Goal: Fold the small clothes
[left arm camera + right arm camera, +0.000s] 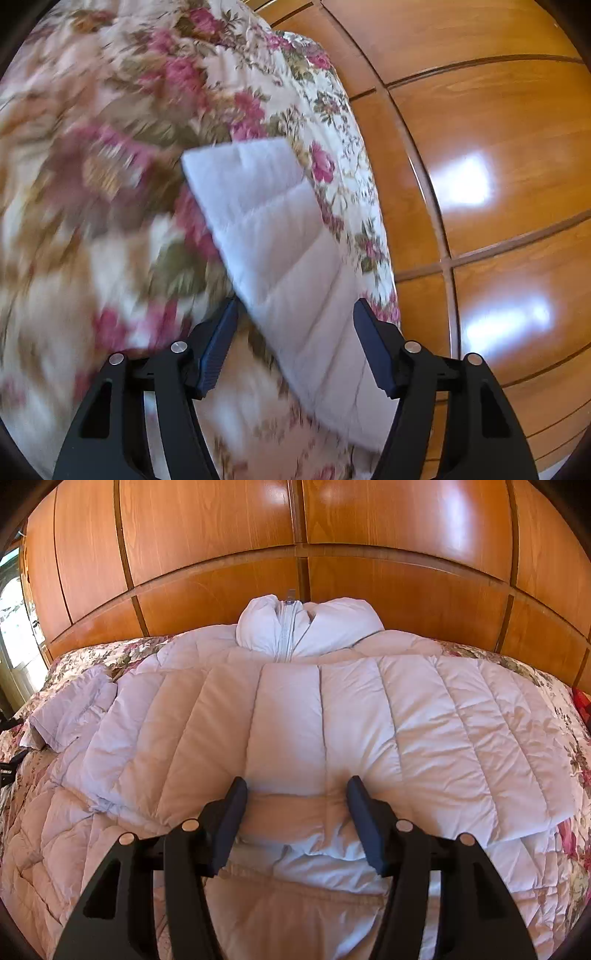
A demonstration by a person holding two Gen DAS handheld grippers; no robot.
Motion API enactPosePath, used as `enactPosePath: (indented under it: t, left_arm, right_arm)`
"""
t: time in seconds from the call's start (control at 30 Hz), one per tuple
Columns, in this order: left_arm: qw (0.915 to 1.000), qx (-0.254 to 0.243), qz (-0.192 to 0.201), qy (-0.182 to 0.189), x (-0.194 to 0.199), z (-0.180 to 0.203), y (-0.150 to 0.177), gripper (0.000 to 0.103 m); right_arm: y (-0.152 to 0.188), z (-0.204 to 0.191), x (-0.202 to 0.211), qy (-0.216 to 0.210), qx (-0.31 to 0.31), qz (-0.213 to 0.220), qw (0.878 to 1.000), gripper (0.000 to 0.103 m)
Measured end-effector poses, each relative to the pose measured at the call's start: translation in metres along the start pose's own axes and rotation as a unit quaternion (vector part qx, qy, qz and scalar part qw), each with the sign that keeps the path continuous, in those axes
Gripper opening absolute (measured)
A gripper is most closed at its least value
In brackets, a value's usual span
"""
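- A white quilted puffer jacket [332,716] lies spread flat on a bed, its collar toward the wooden wardrobe [369,535] behind, and a zipper [287,627] runs down between the two collar halves.
- The bed wears a floral bedspread [103,653], cream with pink roses, which shows around the jacket's edges.
- The right gripper [296,790] hovers low over the jacket's near hem, its jaws apart, with a ridge of bunched padding lying between them; whether the tips touch the fabric cannot be told.
- One sleeve [70,709] lies crumpled at the far left in the right wrist view.
- In the left wrist view a quilted white sleeve [280,258] stretches away across the blurred bedspread [110,147].
- The left gripper [295,310] has its jaws wide apart with the sleeve passing between them; no clamping is visible.
- The wardrobe's glossy panels [498,166] fill the right side of the left wrist view.
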State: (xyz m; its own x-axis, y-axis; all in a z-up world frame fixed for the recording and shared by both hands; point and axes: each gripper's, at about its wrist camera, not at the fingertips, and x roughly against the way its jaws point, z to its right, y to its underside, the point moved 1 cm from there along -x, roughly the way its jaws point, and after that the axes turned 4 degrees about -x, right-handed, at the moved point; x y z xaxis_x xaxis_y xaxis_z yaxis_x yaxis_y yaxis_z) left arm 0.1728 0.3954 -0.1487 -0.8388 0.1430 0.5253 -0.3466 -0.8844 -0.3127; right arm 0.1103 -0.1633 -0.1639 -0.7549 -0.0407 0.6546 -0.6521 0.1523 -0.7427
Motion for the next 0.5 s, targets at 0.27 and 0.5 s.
enactPosePath:
  t: [0.27,0.5]
  left_arm:
    - [0.9995,0.008,-0.008,-0.029,-0.017,-0.014,-0.024,0.006]
    - [0.9969,-0.016,0.076,0.004,0.033,0.026,-0.047,0.003]
  right_arm:
    - [-0.001,0.0,-0.002,0.003,0.002,0.001,1.0,0.057]
    - [0.0,0.001,-0.002,0.001,0.001,0.003,1.0,0.057]
